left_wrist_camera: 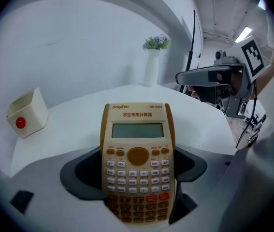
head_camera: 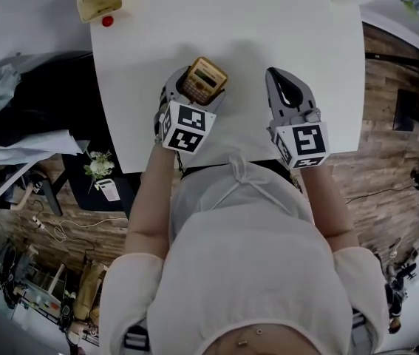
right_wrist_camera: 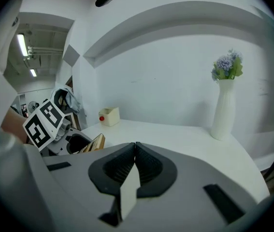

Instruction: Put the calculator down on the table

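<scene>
Over the white table (head_camera: 283, 28), my left gripper (head_camera: 194, 91) pinches the calculator (left_wrist_camera: 137, 149).
Its jaws squeeze the button end, and the screen end sticks out past them. I cannot tell if it touches the table top. My right gripper (right_wrist_camera: 135, 148) is pressed together on nothing, off to the side. If I let go too high, the calculator could fall, bang and bounce. If I tip my hand, it could slip out early.

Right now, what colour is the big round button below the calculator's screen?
Orange-brown, on the cream rectangular plastic calculator; shows best in the left gripper view.
</scene>
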A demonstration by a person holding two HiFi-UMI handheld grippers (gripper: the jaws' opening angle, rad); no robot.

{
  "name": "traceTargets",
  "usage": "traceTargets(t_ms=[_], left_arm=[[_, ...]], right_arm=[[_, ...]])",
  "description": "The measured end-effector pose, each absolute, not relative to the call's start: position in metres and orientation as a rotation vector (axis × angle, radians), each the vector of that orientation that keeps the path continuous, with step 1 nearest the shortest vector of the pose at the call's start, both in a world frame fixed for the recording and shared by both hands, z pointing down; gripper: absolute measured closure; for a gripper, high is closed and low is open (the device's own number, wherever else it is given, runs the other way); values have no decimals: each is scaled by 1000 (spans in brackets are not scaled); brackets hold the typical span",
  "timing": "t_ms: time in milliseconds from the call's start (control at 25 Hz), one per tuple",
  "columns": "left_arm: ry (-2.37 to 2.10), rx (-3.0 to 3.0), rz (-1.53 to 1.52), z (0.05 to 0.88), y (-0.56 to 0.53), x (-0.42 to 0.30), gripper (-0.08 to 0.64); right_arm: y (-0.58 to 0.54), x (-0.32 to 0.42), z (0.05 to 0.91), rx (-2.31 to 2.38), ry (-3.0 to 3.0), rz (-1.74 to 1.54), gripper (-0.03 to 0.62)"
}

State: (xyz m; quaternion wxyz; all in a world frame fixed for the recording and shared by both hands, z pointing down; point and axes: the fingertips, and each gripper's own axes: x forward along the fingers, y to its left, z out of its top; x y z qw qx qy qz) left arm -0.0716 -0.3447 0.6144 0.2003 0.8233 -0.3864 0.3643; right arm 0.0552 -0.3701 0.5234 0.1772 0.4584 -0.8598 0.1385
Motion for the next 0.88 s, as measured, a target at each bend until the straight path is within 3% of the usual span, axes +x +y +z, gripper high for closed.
traceTargets(t_ms=[280,880], left_arm=[[-1028,2264,1148,633,-345,-66,152],[-1097,2230,1109,629,-347,-62,153]], right_arm=[[-370,58,530,1328,-2403,410,588],[-366,70,518,1313,-2427,400,588]])
